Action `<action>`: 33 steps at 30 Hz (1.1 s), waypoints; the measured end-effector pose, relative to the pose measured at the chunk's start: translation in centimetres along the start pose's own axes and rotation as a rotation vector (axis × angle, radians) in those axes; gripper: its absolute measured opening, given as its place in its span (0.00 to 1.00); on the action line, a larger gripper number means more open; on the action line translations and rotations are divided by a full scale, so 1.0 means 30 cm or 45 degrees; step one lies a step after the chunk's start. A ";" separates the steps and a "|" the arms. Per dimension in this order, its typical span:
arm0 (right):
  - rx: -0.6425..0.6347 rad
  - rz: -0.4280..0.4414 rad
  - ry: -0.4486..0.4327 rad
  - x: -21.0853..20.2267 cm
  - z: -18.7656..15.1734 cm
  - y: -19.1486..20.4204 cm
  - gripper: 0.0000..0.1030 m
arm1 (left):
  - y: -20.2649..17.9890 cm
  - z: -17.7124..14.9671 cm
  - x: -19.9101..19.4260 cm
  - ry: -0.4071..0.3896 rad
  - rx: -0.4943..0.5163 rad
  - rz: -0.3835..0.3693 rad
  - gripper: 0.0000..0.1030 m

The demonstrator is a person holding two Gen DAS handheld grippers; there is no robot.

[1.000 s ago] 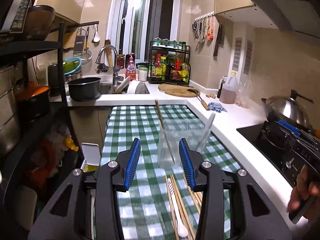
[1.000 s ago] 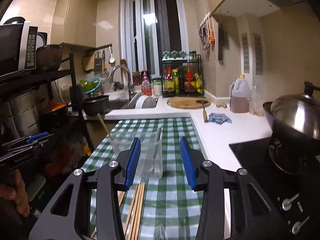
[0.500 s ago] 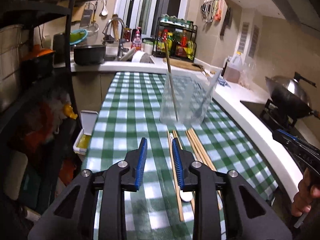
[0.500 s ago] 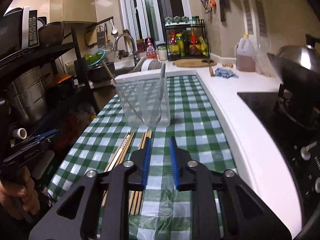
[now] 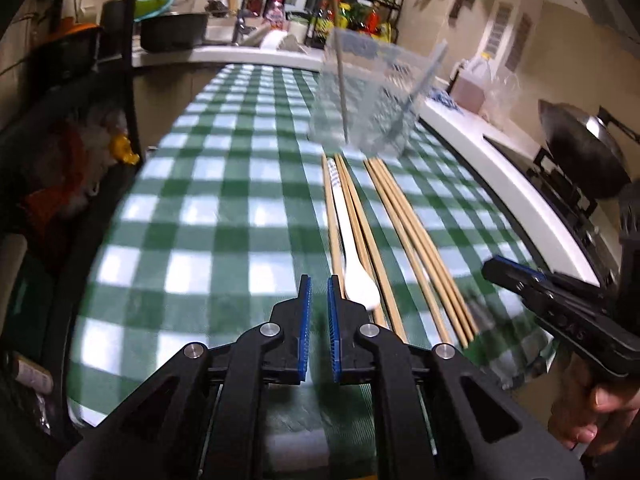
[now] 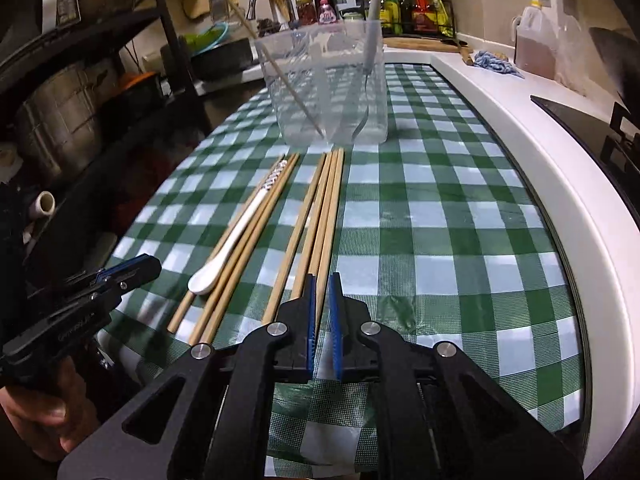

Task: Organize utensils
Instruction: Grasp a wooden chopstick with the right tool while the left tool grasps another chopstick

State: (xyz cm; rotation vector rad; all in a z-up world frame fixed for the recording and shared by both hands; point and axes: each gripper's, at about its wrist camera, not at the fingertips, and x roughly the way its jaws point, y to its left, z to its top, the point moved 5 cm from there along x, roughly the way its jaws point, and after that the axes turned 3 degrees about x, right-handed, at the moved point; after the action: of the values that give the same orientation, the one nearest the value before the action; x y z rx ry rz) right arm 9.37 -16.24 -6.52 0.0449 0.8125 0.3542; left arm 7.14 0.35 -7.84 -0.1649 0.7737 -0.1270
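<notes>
Two grippers: both are hovering low over the near edge of the green checked tablecloth point(image 6: 440, 208), each held in one hand of the person.
Left gripper point(image 5: 317, 292): its blue pads are standing almost together, with only a thin gap, and nothing is sitting between them. It is pointing along the cloth, just left of the white spoon point(image 5: 352, 256).
Right gripper point(image 6: 323, 292): the jaws are narrow in the same way and are gripping nothing. The near ends of the right bundle of chopsticks point(image 6: 320, 216) are lying just in front of its fingertips; whether they are touching, I cannot tell.
White spoon: it is lying flat on the cloth with its bowl toward the camera, between loose chopsticks of the left group point(image 6: 240, 248).
Chopsticks: they are lying in two groups, side by side, all pointing toward the clear container point(image 6: 324, 88).
Clear container: it is standing upright on the cloth beyond the far tips of the chopsticks. One wooden stick point(image 6: 288, 88) and one grey-handled utensil point(image 6: 370, 32) are leaning inside it.
Background: a wok point(image 5: 580, 148) is sitting on the stove at the right, and a sink with faucet point(image 6: 268, 4) is showing behind the container.
</notes>
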 end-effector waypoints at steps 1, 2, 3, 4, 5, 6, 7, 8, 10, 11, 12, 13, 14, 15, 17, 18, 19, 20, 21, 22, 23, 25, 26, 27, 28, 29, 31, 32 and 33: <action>-0.006 0.008 0.027 0.014 -0.009 0.006 0.08 | 0.000 -0.013 0.003 0.009 0.003 -0.006 0.08; -0.004 0.006 0.046 0.022 -0.014 0.005 0.08 | -0.006 -0.027 0.008 0.022 0.005 -0.016 0.08; 0.002 -0.002 0.058 0.030 -0.020 0.002 0.09 | -0.011 -0.038 0.011 0.029 0.007 -0.021 0.08; 0.004 -0.004 0.075 0.038 -0.028 0.003 0.09 | -0.012 -0.043 0.011 0.032 0.009 -0.021 0.08; 0.002 -0.002 0.090 0.046 -0.034 0.002 0.09 | -0.014 -0.049 0.013 0.036 0.014 -0.019 0.08; -0.002 -0.009 0.103 0.053 -0.039 0.002 0.09 | -0.015 -0.057 0.017 0.046 0.018 -0.023 0.08; -0.007 -0.019 0.116 0.060 -0.046 0.001 0.09 | -0.015 -0.060 0.021 0.057 0.018 -0.029 0.08; -0.005 -0.012 0.120 0.062 -0.049 0.000 0.11 | -0.016 -0.064 0.024 0.064 0.019 -0.030 0.08; -0.005 -0.011 0.134 0.068 -0.057 0.004 0.11 | -0.020 -0.065 0.024 0.058 0.030 -0.023 0.08; -0.010 -0.016 0.139 0.075 -0.058 0.004 0.11 | -0.023 -0.065 0.023 0.057 0.036 -0.024 0.08; -0.016 -0.020 0.136 0.073 -0.059 0.004 0.11 | -0.025 -0.065 0.023 0.055 0.037 -0.021 0.08; -0.017 -0.022 0.137 0.073 -0.060 0.005 0.12 | -0.025 -0.065 0.021 0.051 0.036 -0.019 0.08; -0.016 -0.021 0.137 0.073 -0.061 0.005 0.12 | -0.026 -0.064 0.021 0.051 0.035 -0.021 0.08; -0.019 -0.023 0.137 0.073 -0.061 0.005 0.12 | -0.030 -0.066 0.024 0.056 0.038 -0.027 0.08; -0.027 -0.029 0.137 0.073 -0.061 0.006 0.12 | -0.038 -0.069 0.027 0.060 0.050 -0.027 0.08; -0.029 -0.032 0.136 0.072 -0.062 0.006 0.12 | -0.043 -0.071 0.029 0.062 0.059 -0.026 0.08; -0.033 -0.034 0.136 0.072 -0.063 0.007 0.12 | -0.048 -0.074 0.033 0.067 0.068 -0.025 0.08; -0.039 -0.038 0.136 0.072 -0.063 0.009 0.12 | -0.054 -0.076 0.035 0.066 0.081 -0.016 0.08; -0.044 -0.042 0.137 0.072 -0.062 0.011 0.11 | -0.057 -0.076 0.036 0.064 0.092 -0.006 0.08; -0.048 -0.048 0.137 0.072 -0.062 0.010 0.11 | -0.062 -0.077 0.038 0.063 0.106 0.005 0.08; -0.048 -0.050 0.137 0.071 -0.062 0.009 0.09 | -0.065 -0.077 0.039 0.062 0.119 0.014 0.08; -0.042 -0.064 0.133 0.071 -0.062 0.003 0.06 | -0.069 -0.078 0.041 0.060 0.146 0.034 0.08; -0.038 -0.061 0.133 0.071 -0.062 0.001 0.06 | -0.070 -0.077 0.041 0.060 0.154 0.039 0.08; -0.036 -0.062 0.134 0.071 -0.062 0.000 0.06 | -0.069 -0.077 0.041 0.060 0.160 0.041 0.08; -0.034 -0.064 0.134 0.069 -0.062 -0.003 0.06 | -0.066 -0.076 0.040 0.060 0.160 0.041 0.08; -0.031 -0.069 0.133 0.068 -0.062 -0.005 0.05 | -0.067 -0.075 0.040 0.060 0.158 0.042 0.07; -0.032 -0.079 0.133 0.066 -0.065 -0.005 0.05 | -0.061 -0.074 0.039 0.060 0.156 0.053 0.07; -0.031 -0.084 0.133 0.065 -0.065 -0.006 0.05 | -0.056 -0.073 0.038 0.059 0.150 0.056 0.07; -0.029 -0.092 0.132 0.063 -0.066 -0.008 0.05 | -0.049 -0.072 0.037 0.059 0.146 0.062 0.07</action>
State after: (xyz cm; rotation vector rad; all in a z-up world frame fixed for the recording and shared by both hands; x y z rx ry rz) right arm 9.22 -16.04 -9.25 -0.0240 0.9106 0.2990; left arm 6.33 -1.50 -9.82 -0.0346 0.8138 -0.1287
